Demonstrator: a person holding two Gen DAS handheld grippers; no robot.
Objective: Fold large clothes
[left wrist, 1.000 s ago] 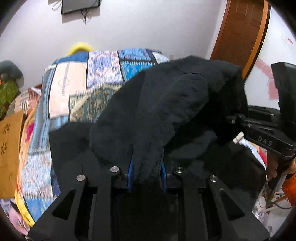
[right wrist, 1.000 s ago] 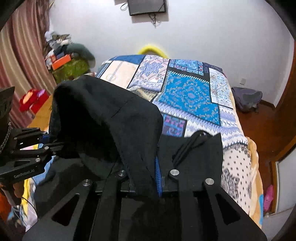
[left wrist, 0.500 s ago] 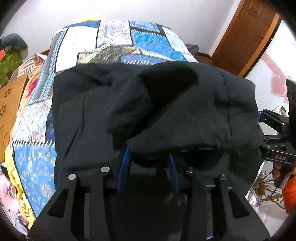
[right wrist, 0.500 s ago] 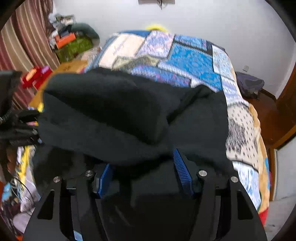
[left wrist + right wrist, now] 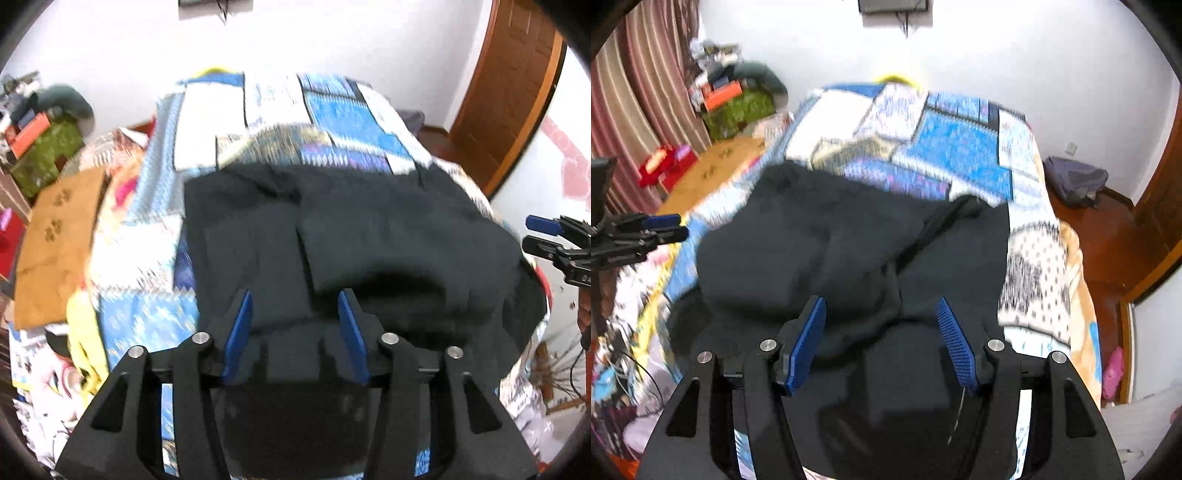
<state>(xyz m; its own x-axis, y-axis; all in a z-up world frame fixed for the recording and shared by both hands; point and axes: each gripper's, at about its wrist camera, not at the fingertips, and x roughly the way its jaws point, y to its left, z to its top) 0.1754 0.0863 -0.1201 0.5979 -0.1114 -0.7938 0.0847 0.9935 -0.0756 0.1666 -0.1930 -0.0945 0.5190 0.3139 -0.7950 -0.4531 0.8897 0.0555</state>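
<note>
A large black garment (image 5: 351, 236) lies folded over on the near end of the bed, and it also shows in the right wrist view (image 5: 849, 251). My left gripper (image 5: 295, 306) is open with its blue pads apart, just above the garment's near edge, holding nothing. My right gripper (image 5: 881, 314) is also open and empty over the near edge of the garment. The right gripper (image 5: 550, 236) shows at the right edge of the left wrist view, and the left gripper (image 5: 646, 229) shows at the left edge of the right wrist view.
The bed has a blue and white patchwork quilt (image 5: 295, 118) (image 5: 942, 147). A brown mat (image 5: 55, 240) and clutter lie left of the bed. A wooden door (image 5: 517, 92) stands at the right. A grey bag (image 5: 1075, 181) sits on the floor by the wall.
Both grippers held the black garment lifted, laid it forward onto the bed, then opened and let go. Both now sit drawn back from the cloth.
</note>
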